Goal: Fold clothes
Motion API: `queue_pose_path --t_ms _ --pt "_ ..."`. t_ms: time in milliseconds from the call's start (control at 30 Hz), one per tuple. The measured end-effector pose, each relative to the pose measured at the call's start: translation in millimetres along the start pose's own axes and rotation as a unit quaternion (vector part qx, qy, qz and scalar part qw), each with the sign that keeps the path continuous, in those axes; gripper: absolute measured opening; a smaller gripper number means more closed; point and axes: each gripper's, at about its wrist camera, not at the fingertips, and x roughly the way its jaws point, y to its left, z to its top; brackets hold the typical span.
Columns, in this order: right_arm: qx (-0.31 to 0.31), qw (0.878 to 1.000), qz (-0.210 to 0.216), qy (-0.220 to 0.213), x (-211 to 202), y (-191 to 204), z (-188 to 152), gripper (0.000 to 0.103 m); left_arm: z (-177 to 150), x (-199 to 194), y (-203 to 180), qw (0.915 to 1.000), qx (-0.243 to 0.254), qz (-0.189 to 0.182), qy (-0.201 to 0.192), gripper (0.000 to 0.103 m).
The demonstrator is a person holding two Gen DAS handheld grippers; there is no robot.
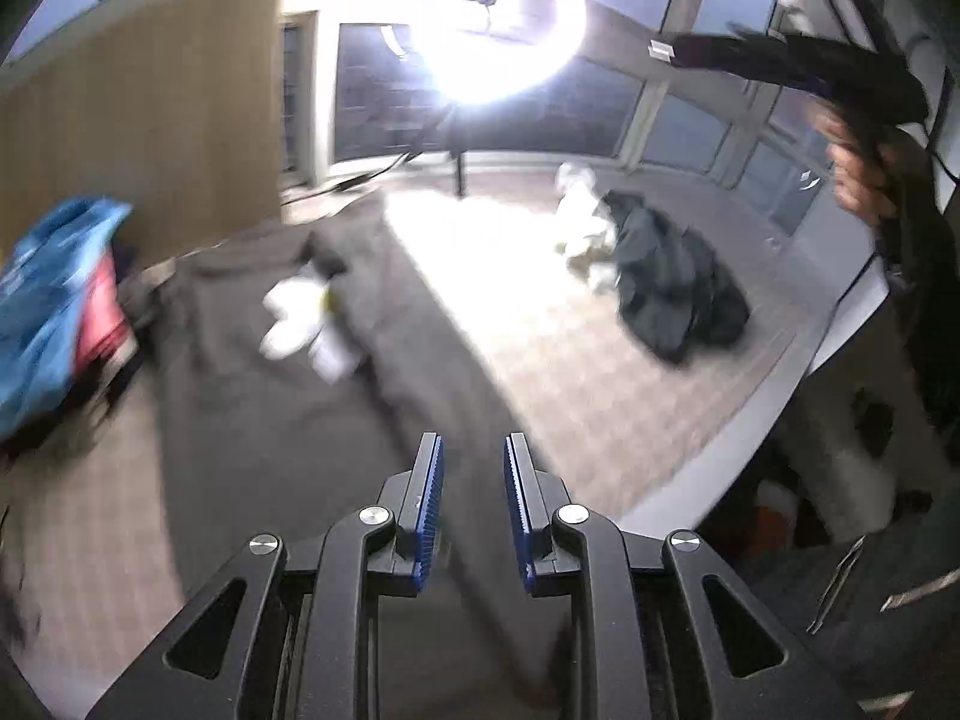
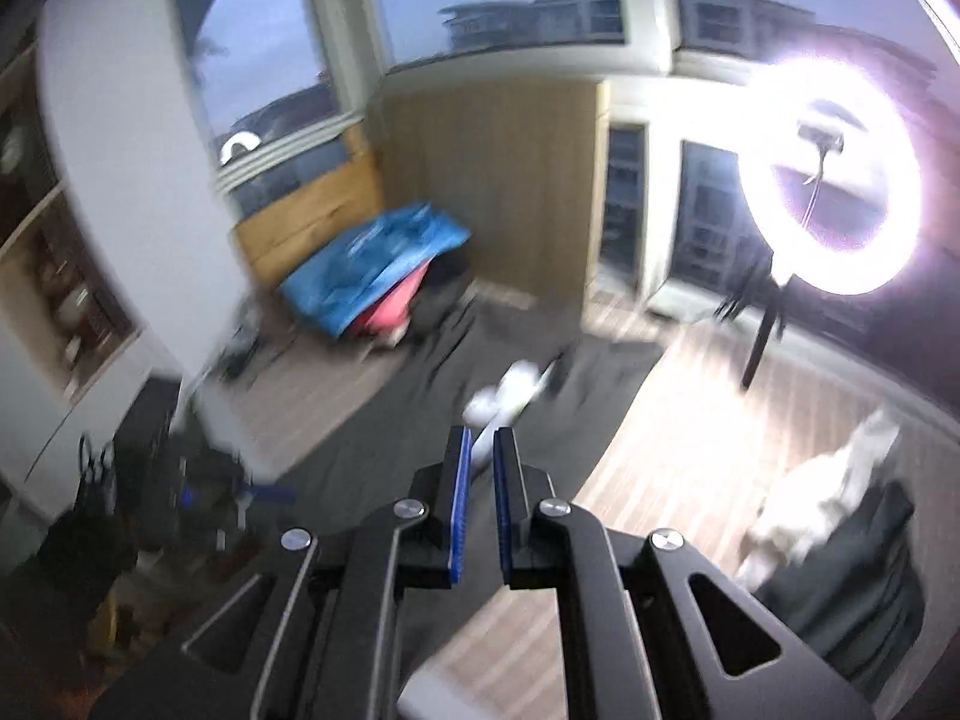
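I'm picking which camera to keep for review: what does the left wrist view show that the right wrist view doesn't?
Only the left wrist view shows a hand gripping a black tool at upper right. Only the right wrist view shows shelving along the left wall and buildings outside the windows. Both share the ring light, blue bag, white garment on the grey sheet, and the dark-and-white clothes pile.

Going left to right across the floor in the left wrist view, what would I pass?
Blue cloth → dark grey sheet with the white garment lying on it → crumpled white cloth → dark garment heap.
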Motion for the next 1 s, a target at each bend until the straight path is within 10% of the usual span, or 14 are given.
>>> queue_pose_path --t_ms 133,433,533,600,733,1000 --pt "0.007 0.999 -0.017 0.028 91.0 -47.7 37.8 0.008 61.7 78.4 22.4 0.9995 0.022 -0.007 0.02 0.02" --pt "0.064 0.982 0.02 0.174 327.8 -123.0 -30.2 0.008 77.0 256.3 112.3 0.9861 -0.053 0.004 0.157 0.012" --pt "0.056 0.981 0.018 0.186 345.7 -133.3 -38.1 0.008 96.4 248.9 134.3 0.9879 -0.059 0.007 0.143 0.007" --pt "0.049 0.984 0.001 0.171 348.4 -143.7 -36.1 0.008 124.1 235.4 143.8 0.9934 -0.041 0.028 0.103 0.031" --pt "0.085 0.988 0.0 0.129 347.0 -175.5 -22.3 0.008 175.4 255.4 167.2 0.9964 -0.036 0.044 0.062 0.043" --pt "0.119 0.984 0.0 0.129 366.0 -207.8 -26.2 0.03 198.6 324.7 191.4 0.9915 -0.014 0.062 0.114 0.043"
